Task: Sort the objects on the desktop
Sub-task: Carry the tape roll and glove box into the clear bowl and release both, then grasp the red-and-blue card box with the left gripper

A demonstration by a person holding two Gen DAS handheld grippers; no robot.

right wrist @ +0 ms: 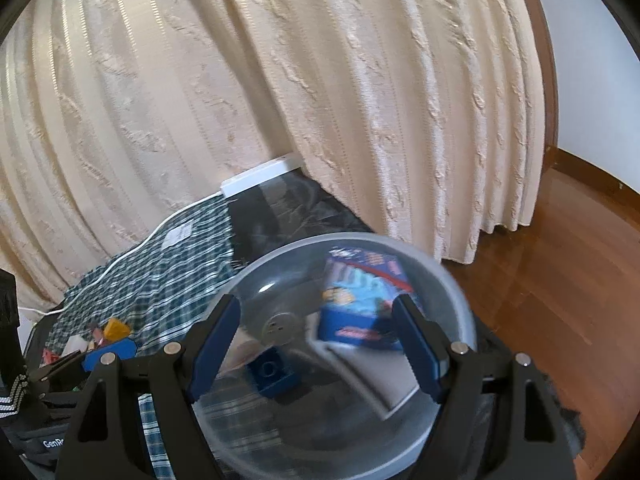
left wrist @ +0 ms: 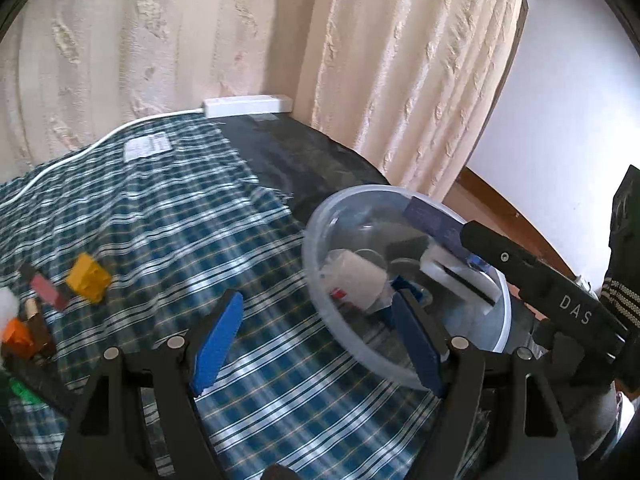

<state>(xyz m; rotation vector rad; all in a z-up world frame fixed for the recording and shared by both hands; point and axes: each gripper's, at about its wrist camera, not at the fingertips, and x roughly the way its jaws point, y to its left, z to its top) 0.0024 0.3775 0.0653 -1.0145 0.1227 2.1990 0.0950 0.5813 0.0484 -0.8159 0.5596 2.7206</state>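
The left gripper (left wrist: 316,344) hangs released with nothing between its blue pads (left wrist: 218,340), its right pad dipped just inside the near rim of the clear plastic bowl (left wrist: 316,264). The right gripper (right wrist: 316,350) is likewise spread wide and empty, poised above the same bowl (right wrist: 452,280). In the bowl lie a blue brick (right wrist: 272,374) at 6 o'clock, a white box (right wrist: 384,376) at 4 o'clock and a printed blue carton (right wrist: 360,300) leaning at 2 o'clock; a pale roll (left wrist: 360,280) rests at its 9 o'clock side in the left view. On the checked cloth (left wrist: 160,216), at the bowl's 9 o'clock and well apart, sit a yellow brick (left wrist: 89,277), a pink eraser (left wrist: 47,289) and an orange piece (left wrist: 18,336). Farthest off, at 12 o'clock, a white power strip (left wrist: 248,106) lies against the curtain (left wrist: 360,40)
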